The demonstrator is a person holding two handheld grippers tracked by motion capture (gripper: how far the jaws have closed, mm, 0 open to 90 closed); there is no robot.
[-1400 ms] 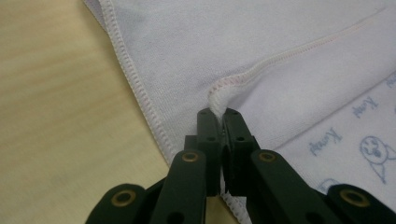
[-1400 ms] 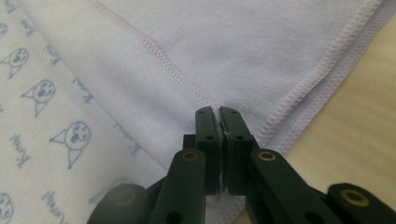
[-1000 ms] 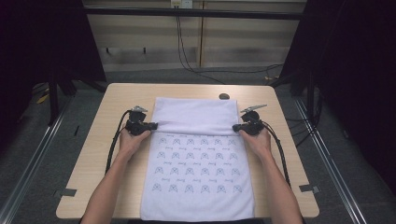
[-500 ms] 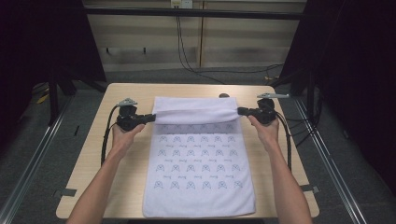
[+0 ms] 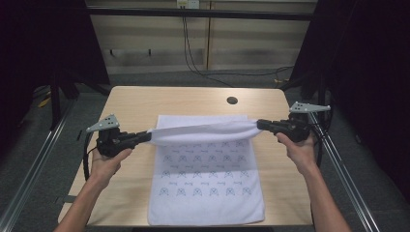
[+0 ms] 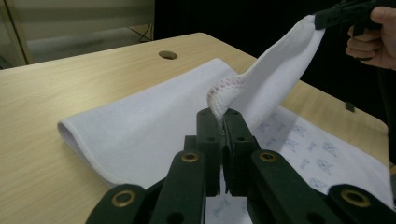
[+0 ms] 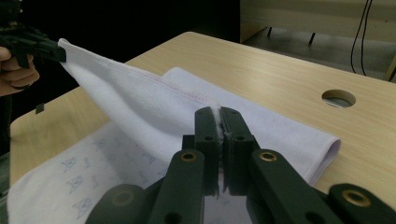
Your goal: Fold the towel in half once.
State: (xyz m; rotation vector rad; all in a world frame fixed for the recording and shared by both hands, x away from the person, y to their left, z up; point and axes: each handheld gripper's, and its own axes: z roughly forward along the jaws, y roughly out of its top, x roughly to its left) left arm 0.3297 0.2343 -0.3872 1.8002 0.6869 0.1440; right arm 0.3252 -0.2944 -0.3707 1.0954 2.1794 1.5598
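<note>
The towel (image 5: 205, 179) lies at frame centre on the table (image 5: 145, 101), with no container in view. The left gripper (image 5: 145, 137) and right gripper (image 5: 261, 124) each pinch one corner of its far edge, lifted taut between them above the tabletop.

From above the near edge we look forward and down on the whole table (image 5: 145, 104), the round hole (image 5: 232, 100) at its far side. Riding the left tongs (image 6: 223, 122), we sit low and close, facing across the towel (image 6: 154, 126) toward that hole (image 6: 167, 55). On the right tongs (image 7: 219, 121) we look the opposite way, hole (image 7: 338, 98) near. All three views share the raised towel edge (image 5: 203, 131) and the hole.
</note>
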